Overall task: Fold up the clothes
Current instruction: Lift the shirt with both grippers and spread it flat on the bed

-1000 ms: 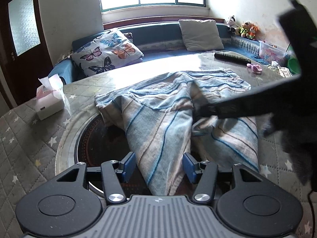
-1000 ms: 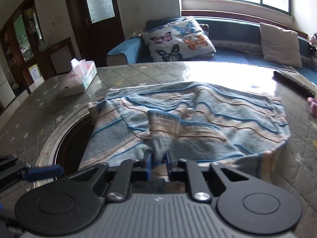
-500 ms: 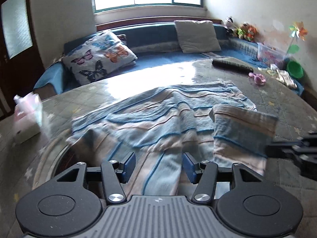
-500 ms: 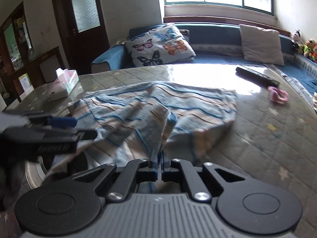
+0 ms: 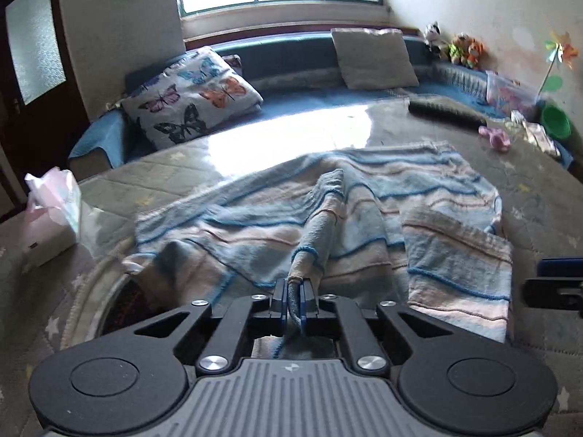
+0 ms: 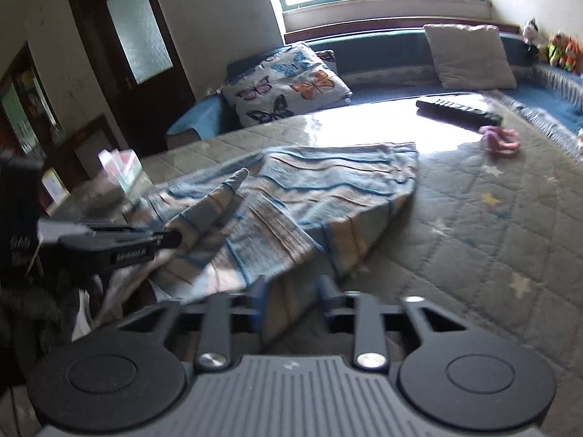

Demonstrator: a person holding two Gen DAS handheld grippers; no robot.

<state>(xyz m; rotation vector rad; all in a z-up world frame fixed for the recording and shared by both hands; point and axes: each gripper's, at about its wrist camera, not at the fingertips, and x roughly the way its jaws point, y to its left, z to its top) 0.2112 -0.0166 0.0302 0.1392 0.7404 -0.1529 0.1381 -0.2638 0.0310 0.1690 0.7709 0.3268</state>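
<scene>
**Striped cloth half-folded on quilted desk, left tongs pinching it**

Living room, window at back, blue sofa under it. Quilted star-pattern desk (image 5: 539, 225) carries everything. Landmark: butterfly pillow (image 5: 189, 103) on the sofa.

Striped blue-and-beige cloth (image 5: 277, 218) lies spread on the desk, in front of the butterfly pillow, rumpled, one flap folded over on the side away from the pillow. Near edge hangs over a dark round inset in the desk.

Left tongs (image 5: 292, 300) pressed together on a raised ridge of the cloth, fabric pulled up taut into a peak running toward the pillow. Right tongs (image 6: 291, 293) spread apart, nothing between them, hovering just above the cloth's near folded corner; contact unclear, view blurred.

Tissue box (image 5: 47, 225) on the desk, nearer the camera than the pillow, beside the cloth's edge. Dark remote (image 6: 459, 111) and pink toy (image 6: 499, 138) on the desk far to the side of the pillow, well apart from the cloth. Grey cushion (image 5: 373, 58) on the sofa along from the pillow.
</scene>
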